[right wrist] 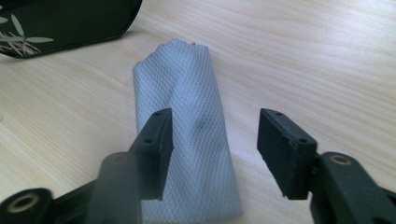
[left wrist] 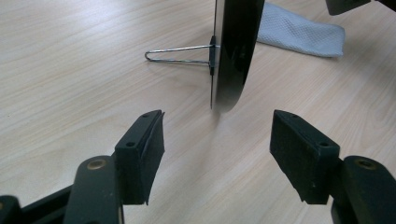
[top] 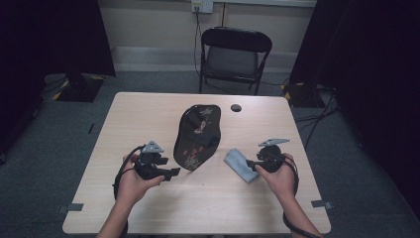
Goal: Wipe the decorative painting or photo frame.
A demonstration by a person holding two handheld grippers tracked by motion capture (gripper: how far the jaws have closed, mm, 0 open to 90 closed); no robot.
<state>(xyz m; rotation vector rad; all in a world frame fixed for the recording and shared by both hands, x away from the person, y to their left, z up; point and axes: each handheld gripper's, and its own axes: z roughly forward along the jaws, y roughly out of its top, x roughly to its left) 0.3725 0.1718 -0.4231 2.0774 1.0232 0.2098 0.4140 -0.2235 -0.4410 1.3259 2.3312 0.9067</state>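
A black oval panel [top: 197,136] with a red and pale plant pattern stands tilted on the wooden table [top: 143,111]. The left gripper view meets it edge-on [left wrist: 236,46], propped by a thin wire stand [left wrist: 180,53]. My left gripper [top: 174,172] stands open just short of its lower edge, nothing between the pads [left wrist: 217,140]. A folded pale blue-grey cloth [top: 240,162] lies flat to the right of the panel. My right gripper [top: 250,164] is open over it, the cloth [right wrist: 187,93] running between the jaws [right wrist: 215,140] without the pads pressing on it. The panel's corner [right wrist: 60,23] lies beyond.
A small dark round disc [top: 236,107] sits near the table's far edge. A black folding chair [top: 235,52] stands behind the table, with cables on the floor at the right. Bare tabletop stretches to the left and along the front.
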